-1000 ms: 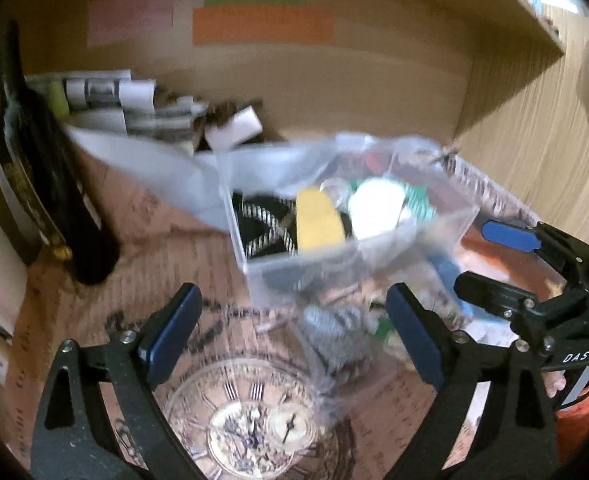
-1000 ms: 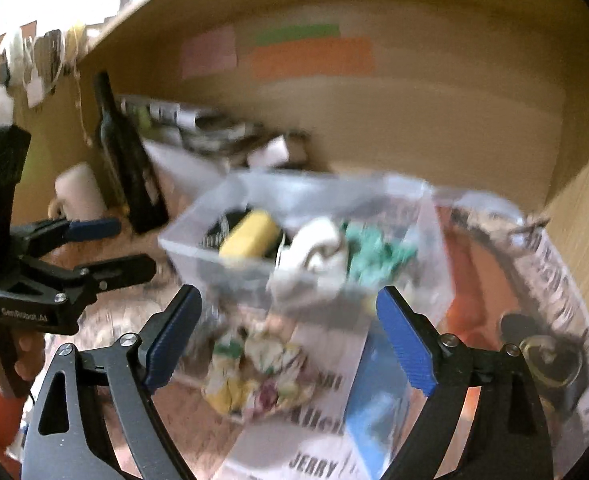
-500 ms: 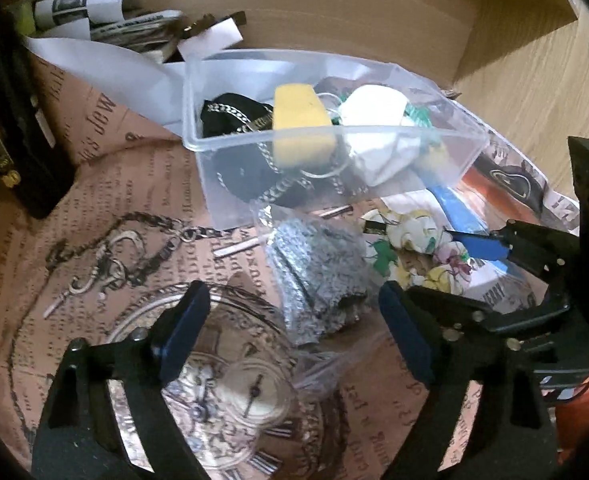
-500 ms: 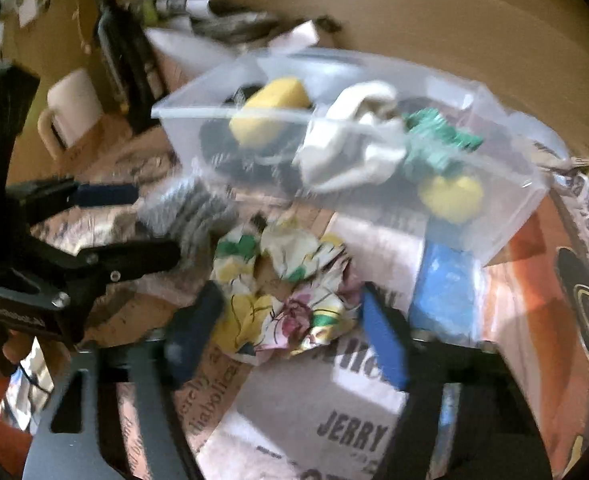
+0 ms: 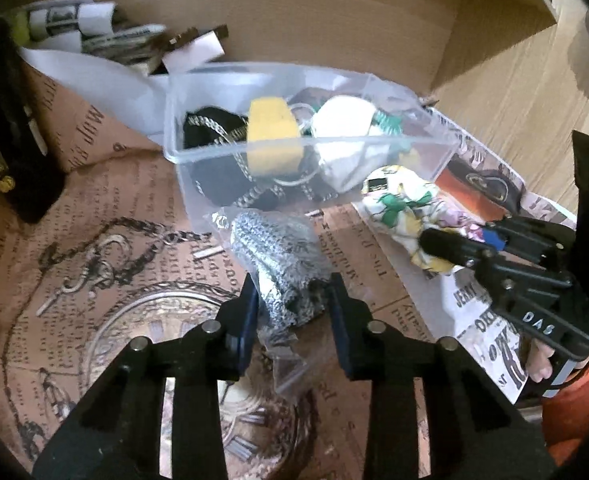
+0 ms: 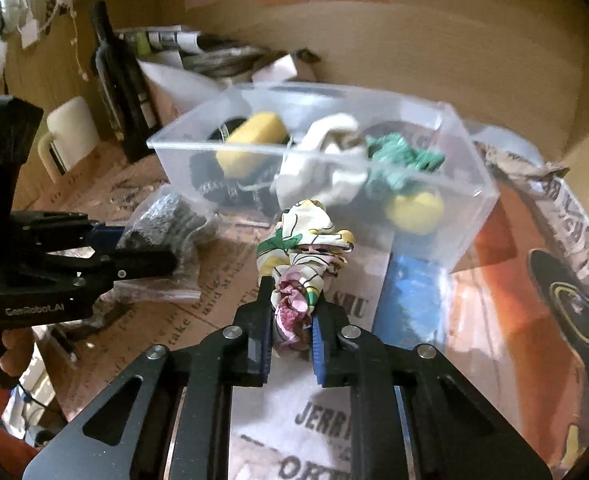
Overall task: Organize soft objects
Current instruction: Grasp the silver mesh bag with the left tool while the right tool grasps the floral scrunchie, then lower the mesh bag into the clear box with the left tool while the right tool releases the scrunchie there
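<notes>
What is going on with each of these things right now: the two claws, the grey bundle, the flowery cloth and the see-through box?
Left gripper: shut on the grey knit item.
Grey knit item: in a clear bag, pinched at its near end.
Right gripper: shut on the floral scrunchie.
Floral scrunchie: bunched up, squeezed at its near end.
Clear plastic bin: open, no lid on, holding several soft items.

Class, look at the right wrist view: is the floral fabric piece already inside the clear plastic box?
No: the floral fabric piece sits outside the clear plastic box, pinched in the right gripper.
</notes>
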`<state>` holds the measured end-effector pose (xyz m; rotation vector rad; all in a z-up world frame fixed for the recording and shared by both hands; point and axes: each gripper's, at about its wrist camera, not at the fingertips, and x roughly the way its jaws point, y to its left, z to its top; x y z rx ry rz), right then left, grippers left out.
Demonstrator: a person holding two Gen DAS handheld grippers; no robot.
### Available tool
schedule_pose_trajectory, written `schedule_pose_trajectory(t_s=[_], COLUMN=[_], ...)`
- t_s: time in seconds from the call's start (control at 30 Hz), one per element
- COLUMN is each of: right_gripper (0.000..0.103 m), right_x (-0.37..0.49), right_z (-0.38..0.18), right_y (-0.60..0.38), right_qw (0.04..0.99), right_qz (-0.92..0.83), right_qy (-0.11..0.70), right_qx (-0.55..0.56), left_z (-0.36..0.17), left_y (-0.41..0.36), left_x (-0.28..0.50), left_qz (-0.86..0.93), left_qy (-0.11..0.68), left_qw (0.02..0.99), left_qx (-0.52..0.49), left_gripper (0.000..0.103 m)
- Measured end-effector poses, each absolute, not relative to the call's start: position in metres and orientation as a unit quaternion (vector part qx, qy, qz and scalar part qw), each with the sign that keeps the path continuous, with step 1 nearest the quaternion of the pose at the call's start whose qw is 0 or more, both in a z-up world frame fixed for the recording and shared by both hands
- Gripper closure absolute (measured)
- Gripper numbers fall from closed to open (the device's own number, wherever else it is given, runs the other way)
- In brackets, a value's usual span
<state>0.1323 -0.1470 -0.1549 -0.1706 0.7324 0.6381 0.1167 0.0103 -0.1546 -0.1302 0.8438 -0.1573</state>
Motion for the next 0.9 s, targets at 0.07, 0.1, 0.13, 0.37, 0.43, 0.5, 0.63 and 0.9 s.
schedule_pose_trajectory(t_s=[0.07,0.1,0.13,0.37,0.43,0.5,0.63,0.9], right_gripper=[0.089,0.089,0.089,0.089,0.089,0.089,0.089,0.089], right_x=[0.129,0.127,0.125,0.113,0.112,0.110,0.114,0.134], right_z=[-0.146,-0.140,-0.136,-0.101,-0.091,-0.084,-0.069,-0.052], right_y=[-0.151,-0.153,-0.154,-0.165,-0.165,-0.166,-0.168,-0.169], right_qw=[0.886,0.889,0.891,0.910,0.916,0.922,0.933,0.948], right_qz=[0.307,0.306,0.307,0.305,0.302,0.298,0.287,0.262], right_qy=[0.339,0.330,0.325,0.268,0.252,0.234,0.204,0.169], right_qx=[-0.080,-0.080,-0.081,-0.084,-0.081,-0.079,-0.072,-0.061], left_z=[-0.147,-0.144,-0.140,-0.107,-0.096,-0.086,-0.068,-0.050], left_y=[0.015,0.017,0.018,0.028,0.030,0.032,0.038,0.036], left_x=[0.113,0.110,0.108,0.090,0.086,0.085,0.090,0.122], left_qz=[-0.078,-0.081,-0.082,-0.066,-0.055,-0.048,-0.037,-0.012], left_qy=[0.400,0.397,0.394,0.350,0.334,0.319,0.297,0.266], left_qw=[0.911,0.911,0.912,0.931,0.938,0.944,0.952,0.963], left_qx=[-0.068,-0.073,-0.077,-0.076,-0.072,-0.067,-0.062,-0.032], left_gripper=[0.070,0.070,0.070,0.070,0.070,0.070,0.070,0.070])
